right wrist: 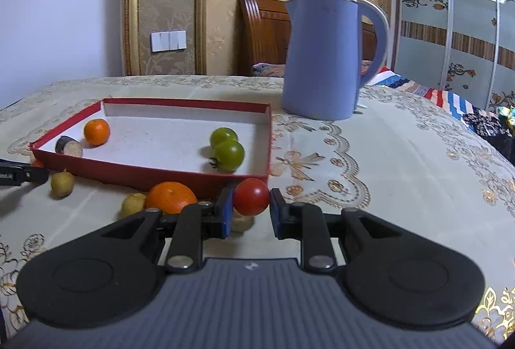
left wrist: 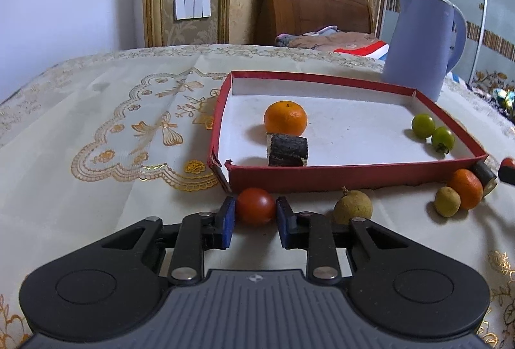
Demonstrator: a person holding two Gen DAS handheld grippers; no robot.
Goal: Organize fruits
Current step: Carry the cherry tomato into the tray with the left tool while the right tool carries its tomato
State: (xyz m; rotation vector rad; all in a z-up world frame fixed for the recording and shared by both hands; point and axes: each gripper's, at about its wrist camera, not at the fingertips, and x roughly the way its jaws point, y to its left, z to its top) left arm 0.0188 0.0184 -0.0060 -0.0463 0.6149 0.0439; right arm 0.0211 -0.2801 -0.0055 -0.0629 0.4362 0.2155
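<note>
A shallow red box (left wrist: 351,174) with a white floor holds an orange (left wrist: 285,118), a dark sugarcane piece (left wrist: 287,150) and two green tomatoes (left wrist: 433,130). My left gripper (left wrist: 256,206) is shut on a red tomato (left wrist: 256,206) just in front of the box's near wall. My right gripper (right wrist: 250,197) is shut on another red tomato (right wrist: 250,196) at the box's near right corner (right wrist: 267,177). Outside the box lie a second orange (right wrist: 170,197), brown longans (left wrist: 353,207) (right wrist: 62,183) and another sugarcane piece (left wrist: 484,177).
A blue kettle (right wrist: 325,59) stands behind the box on the embroidered tablecloth (right wrist: 402,162). A wooden headboard (left wrist: 309,4) and bedding lie beyond the table. The left gripper's finger shows at the left edge of the right wrist view (right wrist: 22,175).
</note>
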